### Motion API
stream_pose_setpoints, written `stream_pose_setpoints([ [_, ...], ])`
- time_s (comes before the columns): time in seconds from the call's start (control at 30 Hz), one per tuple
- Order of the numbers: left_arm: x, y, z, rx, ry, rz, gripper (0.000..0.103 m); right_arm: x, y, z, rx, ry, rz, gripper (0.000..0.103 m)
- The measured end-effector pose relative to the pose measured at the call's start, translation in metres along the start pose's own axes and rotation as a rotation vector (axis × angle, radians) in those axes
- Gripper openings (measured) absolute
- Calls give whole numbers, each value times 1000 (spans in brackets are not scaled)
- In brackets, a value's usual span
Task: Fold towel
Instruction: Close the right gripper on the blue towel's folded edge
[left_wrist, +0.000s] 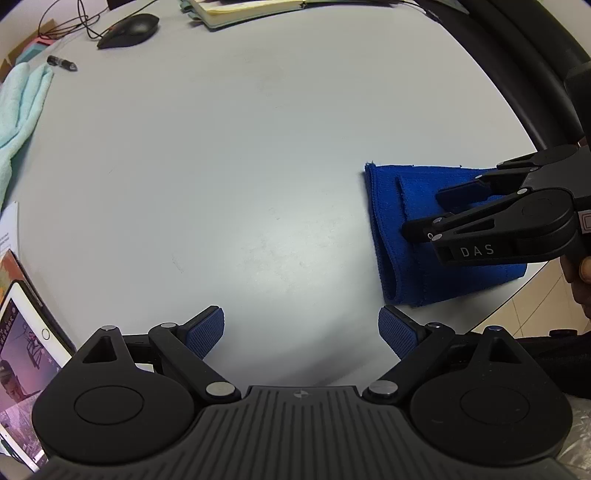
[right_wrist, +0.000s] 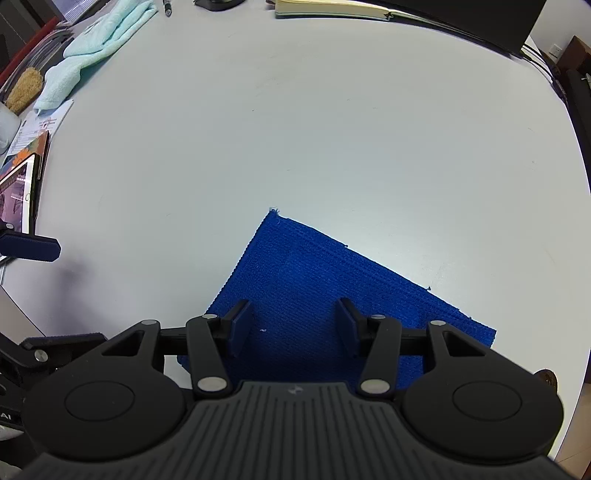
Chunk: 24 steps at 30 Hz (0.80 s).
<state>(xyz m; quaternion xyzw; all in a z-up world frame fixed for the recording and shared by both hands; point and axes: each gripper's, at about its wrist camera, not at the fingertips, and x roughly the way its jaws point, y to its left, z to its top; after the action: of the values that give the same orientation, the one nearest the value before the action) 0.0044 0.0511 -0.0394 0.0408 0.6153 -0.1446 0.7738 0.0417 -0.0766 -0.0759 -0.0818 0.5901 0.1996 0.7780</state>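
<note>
left wrist view: left gripper (left_wrist: 301, 334) at bottom centre, fingers wide apart over bare table (left_wrist: 236, 155), nothing btwn them. blue towel (left_wrist: 410, 254) lies folded at right, near table edge. right gripper (left_wrist: 439, 218) hangs over it, fingers apart. right wrist view: towel (right_wrist: 325, 280) flat under the parted fingers (right_wrist: 349, 325), contact unclear. mint cloth (right_wrist: 92, 48) upper left.

The letters "DAS" stand in pale print on the black side of the right gripper (left_wrist: 430, 218), seen from the left wrist camera. Print on a white paper (right_wrist: 40, 125) at the table's edge is too small to read.
</note>
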Motion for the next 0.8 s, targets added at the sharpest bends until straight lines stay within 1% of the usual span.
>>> stream_pose_setpoints([
  [0.17,0,-5,-3,-10,3,9,92,-1,-1,1,7,-13,4,38],
  [0.2,0,-6,-3,-13,3,11,92,-1,0,1,9,-14,6,30],
  [0.23,0,-5,-4,-15,3,13,92,0,0,2,10,-15,3,28],
  [0.47,5,-8,-7,-24,6,25,92,3,-1,8,19,-35,16,28],
  [0.67,6,-6,-12,-18,6,35,92,10,-4,20,6,-28,11,27],
  [0.8,5,-4,-14,-25,4,37,92,9,-7,21,-6,-36,5,14],
])
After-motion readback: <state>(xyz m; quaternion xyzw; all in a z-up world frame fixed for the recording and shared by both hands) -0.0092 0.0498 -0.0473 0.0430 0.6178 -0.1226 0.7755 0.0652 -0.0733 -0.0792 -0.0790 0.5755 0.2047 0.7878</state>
